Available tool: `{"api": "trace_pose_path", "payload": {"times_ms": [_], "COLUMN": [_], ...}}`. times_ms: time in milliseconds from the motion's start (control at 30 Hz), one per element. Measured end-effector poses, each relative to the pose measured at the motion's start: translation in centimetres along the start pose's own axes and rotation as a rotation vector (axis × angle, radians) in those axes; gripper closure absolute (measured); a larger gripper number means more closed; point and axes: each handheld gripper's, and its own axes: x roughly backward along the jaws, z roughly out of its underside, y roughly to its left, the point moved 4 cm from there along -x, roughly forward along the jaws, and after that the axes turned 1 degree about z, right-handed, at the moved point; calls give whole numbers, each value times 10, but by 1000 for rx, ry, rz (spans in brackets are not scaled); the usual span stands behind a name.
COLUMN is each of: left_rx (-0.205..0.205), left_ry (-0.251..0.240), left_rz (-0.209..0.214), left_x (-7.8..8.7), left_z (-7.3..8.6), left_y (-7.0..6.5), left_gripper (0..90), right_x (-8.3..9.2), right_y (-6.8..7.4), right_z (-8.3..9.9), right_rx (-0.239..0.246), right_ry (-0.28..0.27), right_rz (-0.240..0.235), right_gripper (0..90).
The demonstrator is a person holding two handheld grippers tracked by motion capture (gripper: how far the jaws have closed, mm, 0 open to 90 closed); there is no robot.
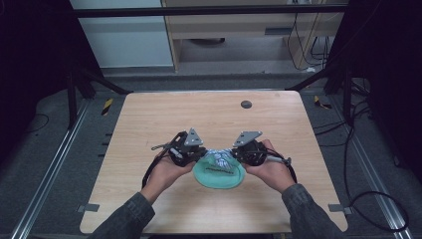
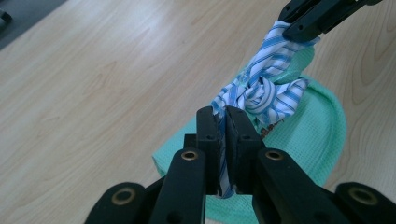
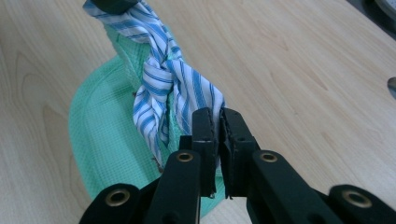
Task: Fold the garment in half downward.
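A green cloth piece [image 1: 219,174] with a rounded edge lies on the wooden table [image 1: 209,119], with a blue-and-white striped cloth strip [image 1: 218,158] bunched and knotted on top of it. My left gripper [image 1: 199,158] is shut on one end of the striped strip [image 2: 261,88], which is pinched between its black jaws [image 2: 223,119]. My right gripper [image 1: 236,155] is shut on the other end of the same strip [image 3: 161,79], its fingertips [image 3: 215,116] closed on the fabric. The green cloth [image 2: 308,135] [image 3: 107,135] spreads under the strip in both gripper views.
A small dark round disc [image 1: 246,104] sits near the table's far edge. Bare wood surrounds the cloth on all sides. Black frame legs and cables stand on the floor beyond the table's corners.
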Motion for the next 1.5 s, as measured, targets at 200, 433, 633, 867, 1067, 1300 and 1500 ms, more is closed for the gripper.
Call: {"api": "trace_pose_path", "payload": {"times_ms": [200,433,633,867,1067,1300,1500], "left_rx": [-3,-12,-6,-6,2,19,18], "left_ry": [3,3,23,18,14,15,16], "left_rz": [0,3,23,30,37,52,52], "left_x": [0,4,1,1,-1,-7,-11], "left_z": [3,5,11,16,22,28,31], "left_y": [-3,-8,-15,-19,-24,-27,-30], "left_gripper": [847,845,843,842,843,843,843], "right_x": [0,3,5,5,4,1,1], "right_y": [6,10,15,20,25,25,25], "right_z": [2,3,8,12,15,19,21], "right_rx": [19,27,44,47,54,59,65], "right_ry": [12,9,31,42,66,75,81], "right_rz": [0,-7,-14,-14,-19,-23,-19], "right_gripper": [850,849,849,847,846,847,846]}}
